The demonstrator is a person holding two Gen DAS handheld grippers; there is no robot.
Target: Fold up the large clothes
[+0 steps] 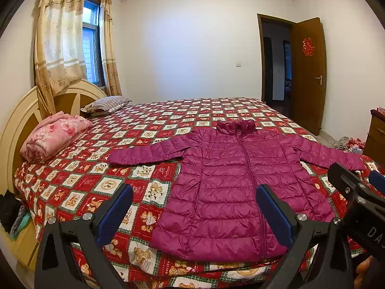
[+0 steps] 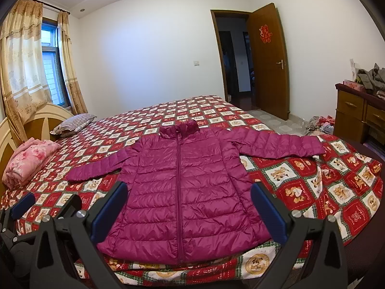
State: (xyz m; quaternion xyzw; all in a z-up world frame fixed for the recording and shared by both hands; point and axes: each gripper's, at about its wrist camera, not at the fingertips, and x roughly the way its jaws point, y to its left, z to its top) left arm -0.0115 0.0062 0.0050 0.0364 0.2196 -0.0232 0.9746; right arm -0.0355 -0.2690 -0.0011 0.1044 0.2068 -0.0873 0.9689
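Note:
A magenta quilted puffer jacket lies flat and face up on the bed, zipped, collar away from me, both sleeves spread out sideways. It also shows in the right wrist view. My left gripper is open and empty, held above the jacket's hem near the bed's front edge. My right gripper is open and empty, also above the hem. The right gripper shows at the right edge of the left wrist view; the left gripper shows at the lower left of the right wrist view.
The bed has a red and white bear-print cover. A folded pink blanket and a striped pillow lie by the headboard. A wooden dresser stands right. Clothes lie on the floor. A door stands open.

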